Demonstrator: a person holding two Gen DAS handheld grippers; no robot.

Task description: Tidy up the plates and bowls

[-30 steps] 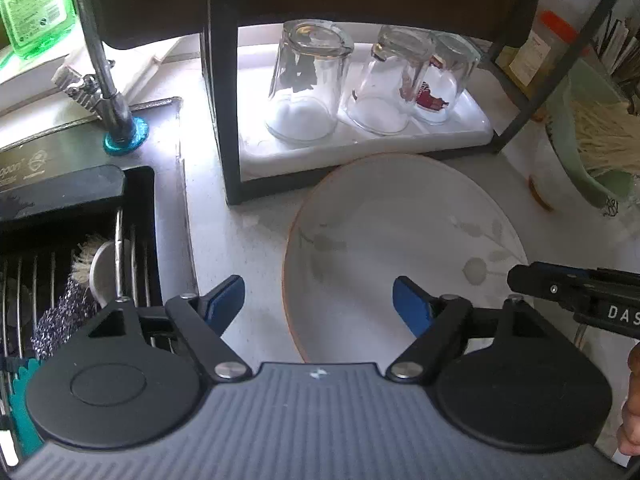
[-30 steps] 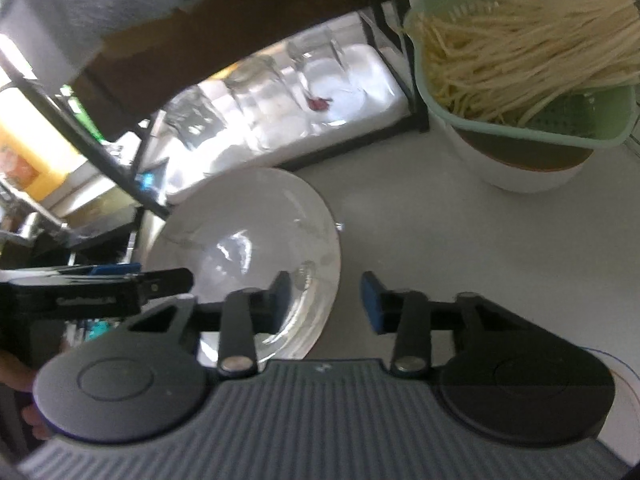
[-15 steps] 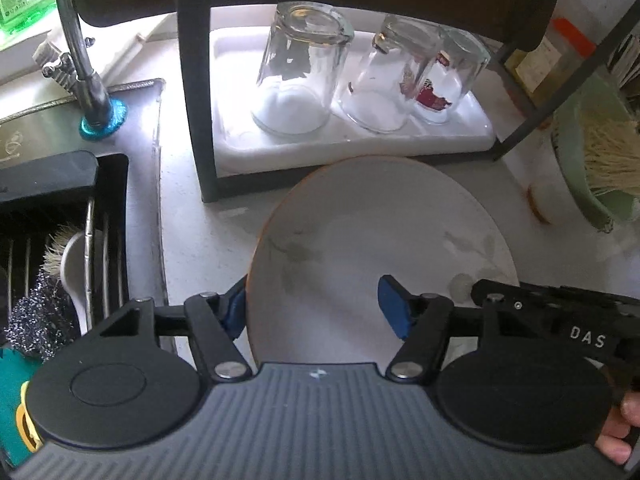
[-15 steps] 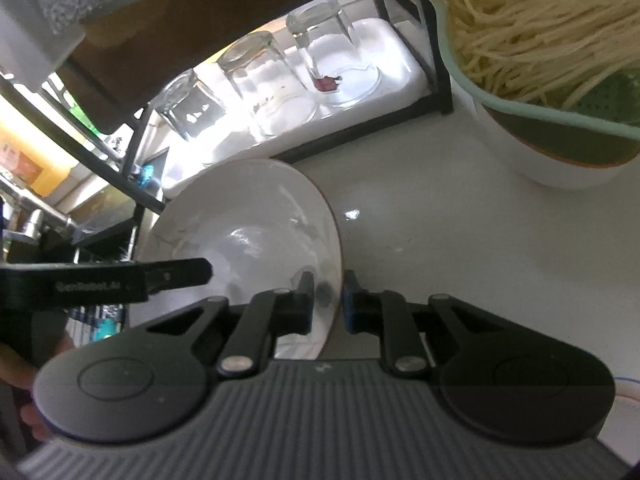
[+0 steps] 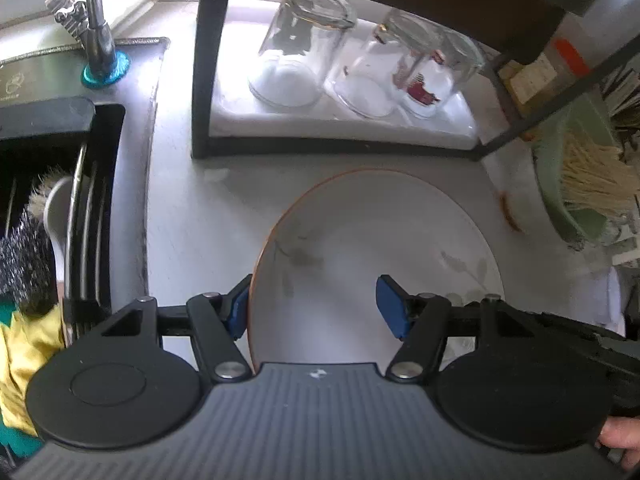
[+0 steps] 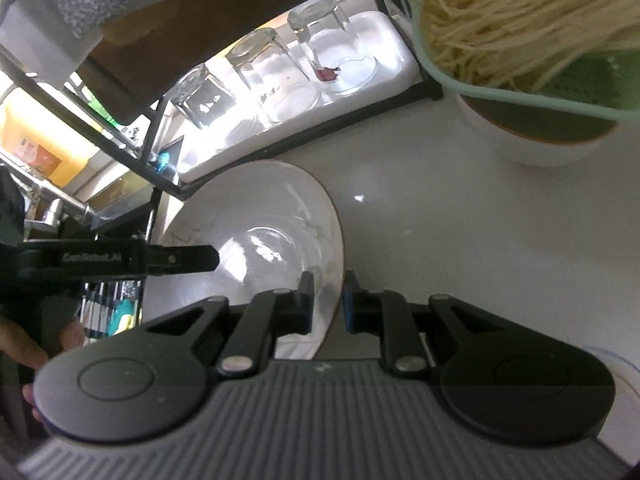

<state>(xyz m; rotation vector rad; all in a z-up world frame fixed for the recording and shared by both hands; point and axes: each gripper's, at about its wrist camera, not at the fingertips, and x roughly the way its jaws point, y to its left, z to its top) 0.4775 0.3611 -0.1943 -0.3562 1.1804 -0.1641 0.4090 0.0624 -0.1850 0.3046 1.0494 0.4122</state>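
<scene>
Clamping the white plate [image 6: 256, 236] rim at its 4 o'clock, your right gripper [image 6: 329, 300] holds firm; your left gripper [image 5: 312, 306] straddles the 9 o'clock rim, jaws apart after closing slightly.

Round white ceramic plate [image 6: 256, 220] with thin orange rim: glazed, glossy, faint grey leaf print. Three upturned clear glass tumblers [image 5: 304, 44]: smooth, shiny. Pale stone-look countertop [image 6: 460, 220]: smooth, slight sheen. Mint-green plastic colander [image 6: 580, 92]: matt, perforated. Silver steel-wool scourer [image 5: 22, 256]: rough, glittering.
</scene>
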